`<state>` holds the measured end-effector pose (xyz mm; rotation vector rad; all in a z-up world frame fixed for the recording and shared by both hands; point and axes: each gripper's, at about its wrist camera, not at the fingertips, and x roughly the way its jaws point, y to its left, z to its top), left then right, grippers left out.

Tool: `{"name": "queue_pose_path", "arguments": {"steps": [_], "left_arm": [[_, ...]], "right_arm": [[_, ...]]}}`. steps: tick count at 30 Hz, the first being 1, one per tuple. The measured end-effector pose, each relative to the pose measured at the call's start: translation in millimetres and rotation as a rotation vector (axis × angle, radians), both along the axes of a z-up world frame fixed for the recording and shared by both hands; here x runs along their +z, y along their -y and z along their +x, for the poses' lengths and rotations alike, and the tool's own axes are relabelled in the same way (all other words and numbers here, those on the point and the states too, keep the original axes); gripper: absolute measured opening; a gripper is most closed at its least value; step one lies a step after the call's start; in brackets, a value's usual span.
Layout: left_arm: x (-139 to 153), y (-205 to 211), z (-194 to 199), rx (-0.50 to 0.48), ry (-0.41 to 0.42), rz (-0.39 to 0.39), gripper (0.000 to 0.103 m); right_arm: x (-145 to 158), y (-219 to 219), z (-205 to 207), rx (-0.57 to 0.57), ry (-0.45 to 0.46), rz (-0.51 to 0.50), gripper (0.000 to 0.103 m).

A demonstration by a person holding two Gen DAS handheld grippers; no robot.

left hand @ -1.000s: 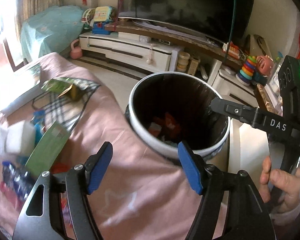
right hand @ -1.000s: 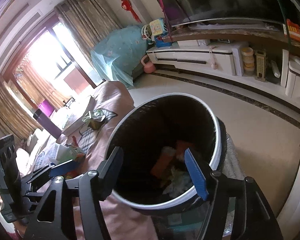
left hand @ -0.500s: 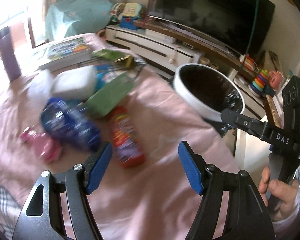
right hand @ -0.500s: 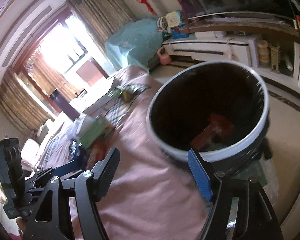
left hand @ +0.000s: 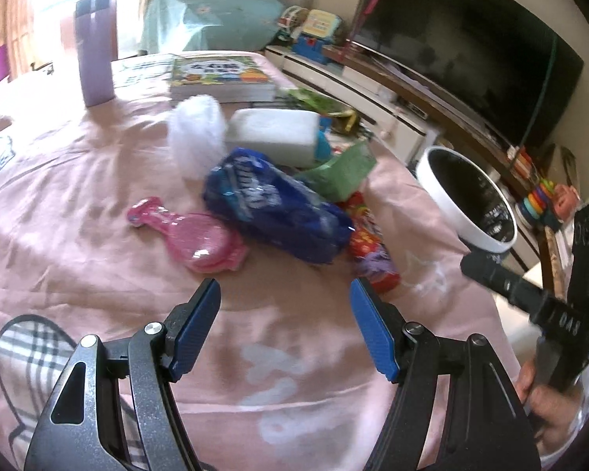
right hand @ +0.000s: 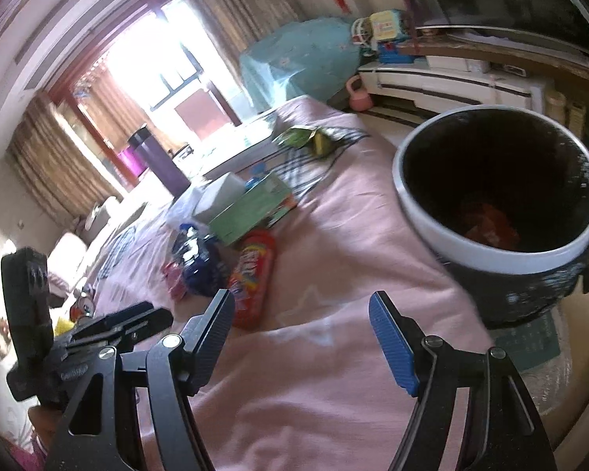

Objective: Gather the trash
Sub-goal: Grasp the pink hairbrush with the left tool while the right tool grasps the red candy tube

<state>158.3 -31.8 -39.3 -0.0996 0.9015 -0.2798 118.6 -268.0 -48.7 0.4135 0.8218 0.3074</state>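
Observation:
A pile of trash lies on the pink cloth: a blue wrapper (left hand: 278,212), a red candy tube (left hand: 369,251), a green packet (left hand: 337,172), a white wad (left hand: 196,137) and a pink plastic piece (left hand: 192,231). The white-rimmed black bin (left hand: 467,200) stands off the table's right edge, with red trash inside (right hand: 491,227). My left gripper (left hand: 284,329) is open and empty, just short of the pile. My right gripper (right hand: 300,333) is open and empty over the cloth left of the bin (right hand: 498,204). The red tube (right hand: 253,274) lies ahead of its left finger.
A white tissue pack (left hand: 275,137), a stack of books (left hand: 220,78) and a purple flask (left hand: 94,51) stand farther back on the table. A green snack bag (left hand: 318,102) lies near the far edge. A TV and low cabinet (left hand: 373,90) line the wall.
Both grippers have swung left, away from above the bin and toward the pile on the cloth. The left gripper now faces the blue wrapper. Both stayed open and empty.

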Motion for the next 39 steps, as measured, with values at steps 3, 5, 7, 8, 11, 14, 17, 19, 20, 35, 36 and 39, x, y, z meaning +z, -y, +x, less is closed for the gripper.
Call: {"name": "queue_pose_path", "arguments": {"steps": [3,5,7,8,11,14,17,19,20,35,36,39], "left_arm": [[-0.1,-13.1,6.1,0.023,-0.008,-0.018,0.07],[0.4,-20.2,9.9,0.032,-0.012,-0.028,0.07],[1.4,-28.4,15.2,0.054,-0.004,-0.015,0.07],[1.7,-31.5,15.9,0.061,0.002,-0.008,0.07],[-0.9,-39.1,25.3,0.043,0.004,0.025,0.071],[-11.3,-42.6,38.2,0.002,-0.035,0.088,0.081],[-19.0,-48.5,48.4,0.018,-0.082,0.061,0.086],[-25.9,-51.2,57.6,0.046,-0.119,0.03,0.087],[-27.8,-51.1,59.9,0.052,-0.127,0.024,0.087],[-37.3,-42.1,57.1,0.048,-0.051,0.049,0.044],[-36.9,-43.4,52.0,0.047,-0.051,0.041,0.044],[-34.7,-43.3,36.1,0.032,-0.047,0.033,0.043]], "right_arm": [[-3.2,-15.2,2.3,0.031,-0.006,-0.007,0.073],[-5.1,-24.1,2.3,0.047,-0.01,-0.008,0.073],[-6.9,-31.5,4.9,0.065,-0.015,-0.011,0.072],[-7.8,-33.9,5.3,0.071,-0.017,-0.011,0.072],[-10.2,-42.4,9.4,0.093,-0.024,-0.017,0.072],[-12.7,-51.0,15.8,0.109,-0.033,-0.025,0.072],[-15.6,-58.9,22.5,0.123,-0.041,-0.038,0.072],[-18.3,-63.3,27.9,0.128,-0.047,-0.045,0.072],[-19.6,-65.5,30.3,0.129,-0.051,-0.048,0.072],[-30.4,-81.0,48.1,0.164,-0.064,-0.14,0.039],[-29.5,-79.5,45.6,0.165,-0.06,-0.136,0.039],[-26.0,-71.9,37.0,0.156,-0.049,-0.125,0.037]]}}
